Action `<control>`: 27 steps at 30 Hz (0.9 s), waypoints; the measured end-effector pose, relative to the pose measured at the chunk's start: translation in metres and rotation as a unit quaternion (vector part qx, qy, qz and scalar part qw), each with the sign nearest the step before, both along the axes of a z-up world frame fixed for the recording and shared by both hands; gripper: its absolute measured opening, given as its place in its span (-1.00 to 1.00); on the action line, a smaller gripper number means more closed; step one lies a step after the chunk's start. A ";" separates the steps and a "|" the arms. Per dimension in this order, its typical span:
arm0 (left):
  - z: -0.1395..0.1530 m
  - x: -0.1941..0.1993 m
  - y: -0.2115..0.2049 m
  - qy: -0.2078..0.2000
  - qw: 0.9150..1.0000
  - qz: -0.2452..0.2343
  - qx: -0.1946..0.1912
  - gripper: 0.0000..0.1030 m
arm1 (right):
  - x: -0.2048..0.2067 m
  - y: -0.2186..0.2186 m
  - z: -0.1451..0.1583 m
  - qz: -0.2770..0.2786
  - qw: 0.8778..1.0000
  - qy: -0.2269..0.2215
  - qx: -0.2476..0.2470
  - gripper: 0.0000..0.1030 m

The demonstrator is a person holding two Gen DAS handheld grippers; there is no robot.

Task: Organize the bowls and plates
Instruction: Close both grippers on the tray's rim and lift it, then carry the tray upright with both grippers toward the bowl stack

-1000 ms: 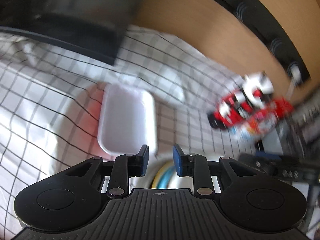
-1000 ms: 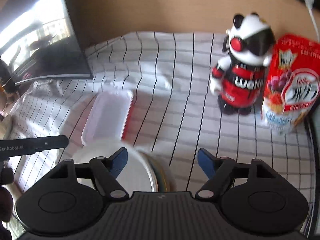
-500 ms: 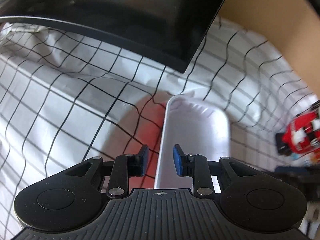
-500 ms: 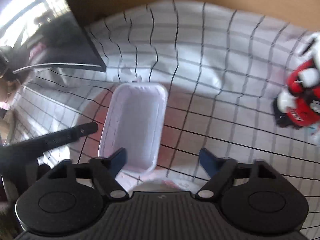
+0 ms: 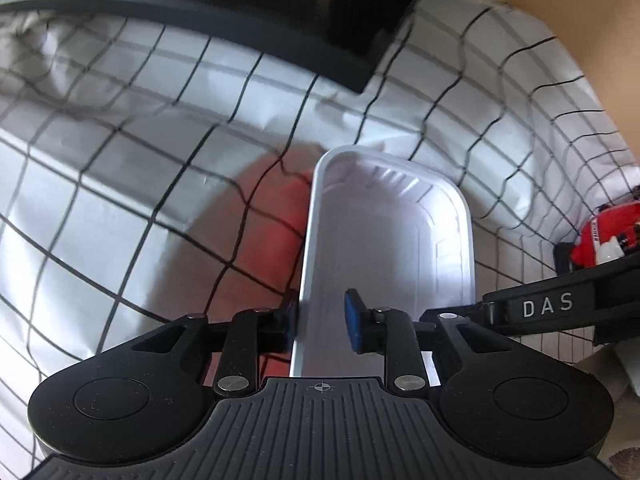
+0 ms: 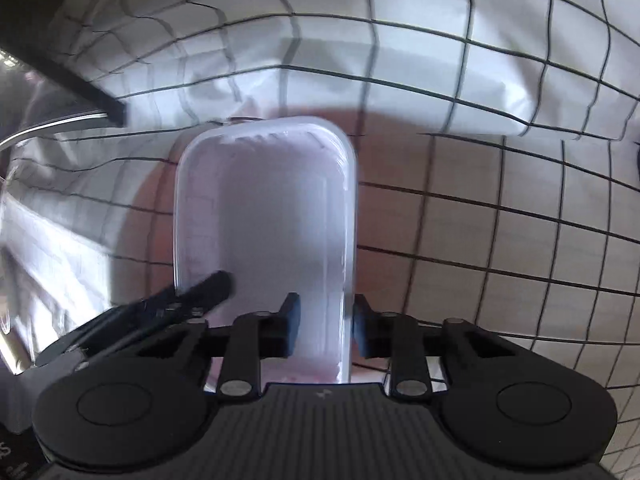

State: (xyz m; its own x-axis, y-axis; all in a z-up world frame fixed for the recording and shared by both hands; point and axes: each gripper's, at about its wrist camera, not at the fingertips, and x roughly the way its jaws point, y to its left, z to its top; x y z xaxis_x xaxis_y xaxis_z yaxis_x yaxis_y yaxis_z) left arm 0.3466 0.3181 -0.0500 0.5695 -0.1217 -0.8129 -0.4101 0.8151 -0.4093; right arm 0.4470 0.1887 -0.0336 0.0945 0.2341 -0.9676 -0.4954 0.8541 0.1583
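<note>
A white oblong dish [image 5: 384, 232] with a red outside lies on the checked cloth [image 5: 120, 160]. My left gripper [image 5: 322, 316] straddles the dish's left rim at its near end. Its jaws are closing: the outer pad is against the rim and the inner pad stands apart inside the dish. In the right wrist view the same dish [image 6: 264, 208] fills the middle. My right gripper [image 6: 326, 326] is shut across the dish's right rim, one finger inside and one outside. The left gripper's finger [image 6: 192, 296] reaches in over the opposite rim.
A black monitor [image 5: 240, 8] stands on the cloth just behind the dish, its corner [image 6: 60, 76] close to the dish's far left. A red toy robot [image 5: 604, 236] is at the right edge. A brown wall [image 5: 560, 8] rises behind.
Both grippers came down and in onto the dish. The right jaws went from wide apart to shut across the right rim. The left gripper moved over the left rim.
</note>
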 end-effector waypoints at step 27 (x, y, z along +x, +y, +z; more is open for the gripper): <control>0.136 -0.102 -0.148 -0.112 0.986 -0.075 0.095 -0.48 | -0.127 -0.200 0.109 0.079 0.973 -0.141 0.163 -0.43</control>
